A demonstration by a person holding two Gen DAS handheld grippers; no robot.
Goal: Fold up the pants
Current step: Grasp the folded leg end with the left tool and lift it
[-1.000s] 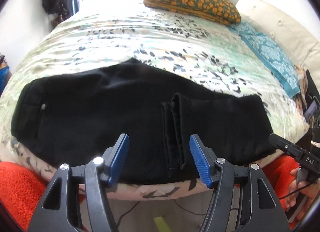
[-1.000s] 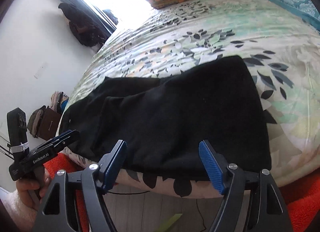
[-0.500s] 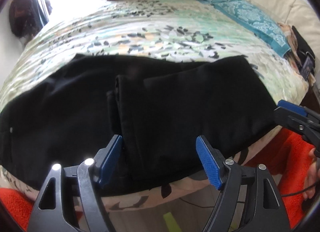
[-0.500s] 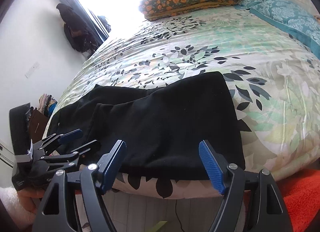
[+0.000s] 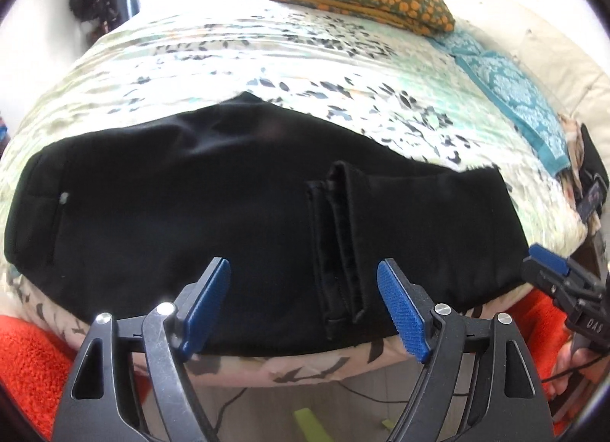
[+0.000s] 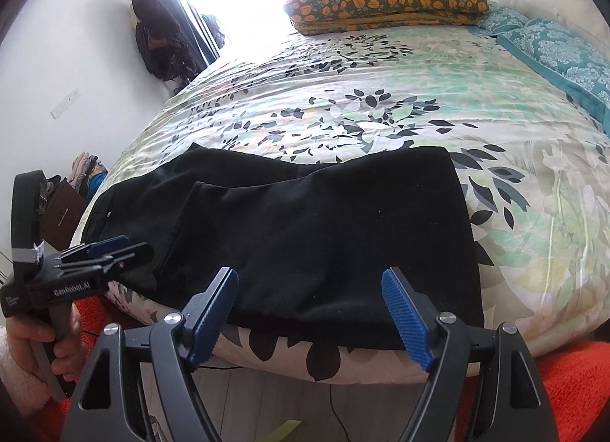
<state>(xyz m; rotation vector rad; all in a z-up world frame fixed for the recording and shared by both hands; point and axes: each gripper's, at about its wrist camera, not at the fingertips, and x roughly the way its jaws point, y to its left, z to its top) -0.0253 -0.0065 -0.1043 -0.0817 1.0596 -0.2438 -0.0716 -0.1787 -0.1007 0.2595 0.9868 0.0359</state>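
Black pants (image 5: 190,213) lie flat along the near edge of the bed, with the leg ends folded back over the middle; the hems (image 5: 343,251) show as a ridge. The pants also fill the right wrist view (image 6: 324,232). My left gripper (image 5: 303,306) is open and empty, held just off the bed edge in front of the hems. My right gripper (image 6: 310,314) is open and empty, off the bed edge in front of the folded right part. Each gripper shows in the other's view, the right one (image 5: 553,274) and the left one (image 6: 103,255).
The bed has a floral duvet (image 6: 381,99), an orange-patterned pillow (image 6: 385,0) at the far end and a teal pillow (image 6: 553,45) on the right. An orange rug (image 5: 26,365) and cables lie on the floor below. Bags hang by the window (image 6: 160,38).
The left gripper swung right and then back left to face the hems. The right gripper drew back and tilted up, so more of the bed shows. Both stayed open.
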